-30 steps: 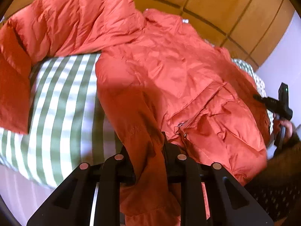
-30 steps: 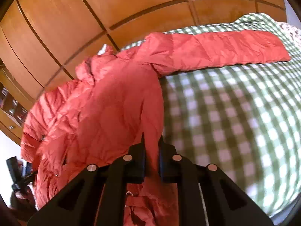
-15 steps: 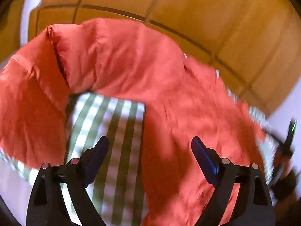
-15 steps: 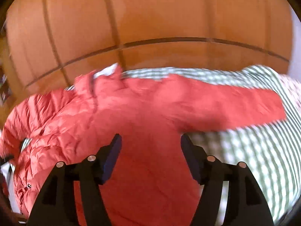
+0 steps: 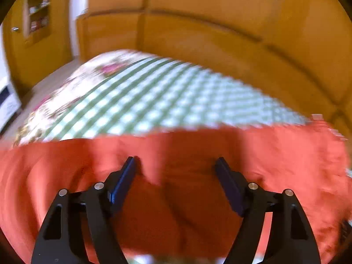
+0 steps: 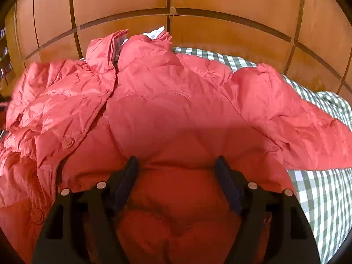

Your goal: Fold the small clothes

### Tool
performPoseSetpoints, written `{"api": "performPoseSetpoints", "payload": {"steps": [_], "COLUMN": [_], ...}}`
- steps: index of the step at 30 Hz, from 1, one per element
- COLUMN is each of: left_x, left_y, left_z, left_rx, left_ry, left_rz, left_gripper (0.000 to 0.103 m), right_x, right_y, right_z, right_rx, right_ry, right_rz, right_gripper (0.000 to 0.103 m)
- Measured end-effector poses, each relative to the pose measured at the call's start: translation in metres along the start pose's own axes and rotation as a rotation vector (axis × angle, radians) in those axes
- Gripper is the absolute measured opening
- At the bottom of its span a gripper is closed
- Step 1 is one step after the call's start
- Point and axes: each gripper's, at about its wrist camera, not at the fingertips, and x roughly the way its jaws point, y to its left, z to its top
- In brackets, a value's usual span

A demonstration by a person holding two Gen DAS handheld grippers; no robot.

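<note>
A red puffer jacket [image 6: 167, 110] is seen spread across a bed covered with a green-and-white checked sheet [image 6: 316, 198], its collar lying toward the wooden headboard [image 6: 220, 0] and 1 sleeve stretched out to the right. The right tool [image 6: 176, 167] is held just above the jacket's body, its jaws widening with nothing pinched between them. In the blurred left wrist view, the left tool [image 5: 176, 167] is poised over what appears to be the jacket's other sleeve [image 5: 66, 165], its jaws narrowing but released, with no fabric gripped. Beyond it, bare checked sheet and a floral cover [image 5: 72, 88] are visible.
</note>
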Motion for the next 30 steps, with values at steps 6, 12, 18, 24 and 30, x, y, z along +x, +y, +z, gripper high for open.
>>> {"api": "performPoseSetpoints", "payload": {"steps": [6, 12, 18, 24, 30], "left_x": [-0.036, -0.093, -0.076, -0.05, -0.056], "left_y": [0.073, 0.121, 0.141, 0.153, 0.189], "left_z": [-0.04, -0.112, -0.114, -0.09, -0.086], "left_rx": [-0.346, -0.639, -0.752, -0.801, -0.982], "left_ry": [-0.094, -0.178, -0.194, -0.278, -0.306], "left_rz": [-0.173, -0.138, -0.209, -0.143, -0.29], "left_gripper": [0.075, 0.081, 0.098, 0.073, 0.004], "right_x": [0.001, -0.001, -0.001, 0.0, 0.0], "right_y": [-0.002, 0.002, 0.003, 0.003, 0.003], "right_z": [-0.002, 0.0, 0.001, 0.001, 0.001], "right_rx": [0.001, 0.001, -0.001, -0.001, -0.003], "right_ry": [-0.002, -0.004, -0.005, -0.005, -0.006], "right_rz": [0.0, 0.009, 0.008, 0.007, 0.006], "right_gripper": [0.075, 0.078, 0.079, 0.08, 0.08]}}
